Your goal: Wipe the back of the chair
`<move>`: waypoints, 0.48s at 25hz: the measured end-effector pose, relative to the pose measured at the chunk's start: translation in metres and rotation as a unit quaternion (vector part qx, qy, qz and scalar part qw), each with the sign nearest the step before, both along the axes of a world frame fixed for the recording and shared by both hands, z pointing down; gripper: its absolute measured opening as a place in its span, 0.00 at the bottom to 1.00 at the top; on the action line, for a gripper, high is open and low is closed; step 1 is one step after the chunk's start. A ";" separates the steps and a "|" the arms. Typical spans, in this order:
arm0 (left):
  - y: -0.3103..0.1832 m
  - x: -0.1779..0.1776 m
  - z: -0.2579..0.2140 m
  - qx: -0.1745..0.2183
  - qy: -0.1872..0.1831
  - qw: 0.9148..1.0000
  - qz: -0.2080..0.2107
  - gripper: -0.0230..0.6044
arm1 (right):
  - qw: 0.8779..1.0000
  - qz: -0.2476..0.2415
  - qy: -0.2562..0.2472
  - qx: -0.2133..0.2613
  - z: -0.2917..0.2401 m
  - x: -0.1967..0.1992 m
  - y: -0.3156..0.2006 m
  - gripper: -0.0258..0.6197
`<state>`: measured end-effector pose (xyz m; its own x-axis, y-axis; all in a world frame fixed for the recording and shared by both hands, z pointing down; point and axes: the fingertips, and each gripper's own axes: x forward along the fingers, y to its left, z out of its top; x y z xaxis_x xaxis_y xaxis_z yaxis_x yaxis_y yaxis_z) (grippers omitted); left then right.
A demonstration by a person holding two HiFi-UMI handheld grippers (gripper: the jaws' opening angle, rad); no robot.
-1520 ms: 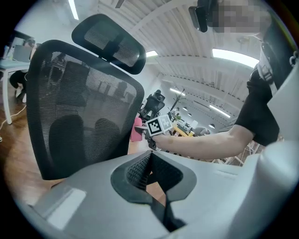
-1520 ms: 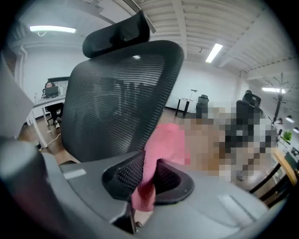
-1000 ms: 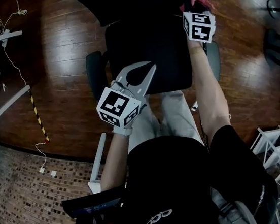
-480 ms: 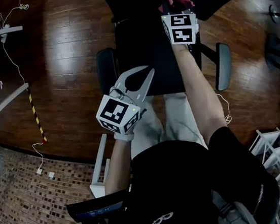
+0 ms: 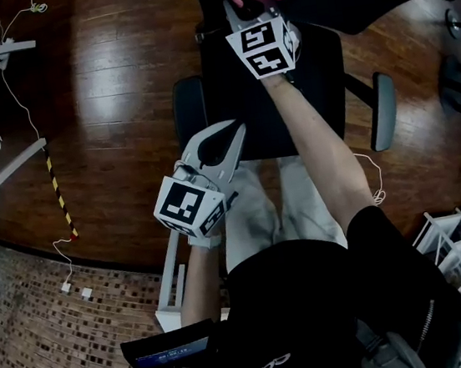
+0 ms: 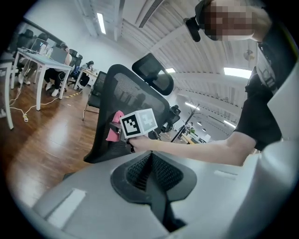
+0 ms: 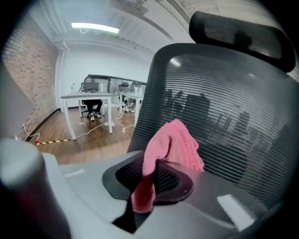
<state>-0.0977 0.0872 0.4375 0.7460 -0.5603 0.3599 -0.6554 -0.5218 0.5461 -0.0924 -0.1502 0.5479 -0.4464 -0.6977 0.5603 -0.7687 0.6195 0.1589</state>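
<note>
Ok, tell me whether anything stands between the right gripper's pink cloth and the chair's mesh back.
Nothing visible does. The right gripper is shut on the pink cloth, which faces the mesh back directly; contact can't be judged.

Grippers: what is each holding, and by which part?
Right gripper pinches a pink cloth by a bunched fold, most sticking out beyond the jaws. Left gripper holds nothing.

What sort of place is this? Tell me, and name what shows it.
Most likely an open-plan office. The mesh office chair with a headrest, the white desk where a person sits, and the strip light on the ceiling all point to it.
</note>
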 end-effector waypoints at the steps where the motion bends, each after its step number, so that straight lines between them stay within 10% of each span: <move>1: 0.001 -0.005 0.001 0.000 0.001 1.000 -0.004 0.02 | 1.000 -0.007 0.001 0.003 0.000 -0.008 0.001 0.11; 12: 0.015 -0.021 0.018 -0.002 0.000 1.000 -0.013 0.02 | 0.996 -0.087 -0.026 0.014 0.011 -0.072 0.026 0.11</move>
<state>-0.1187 0.1021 0.4557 0.7316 -0.5782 0.3613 -0.6683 -0.5031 0.5480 -0.1644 -0.1245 0.5590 -0.5891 -0.6225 0.5152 -0.6580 0.7396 0.1412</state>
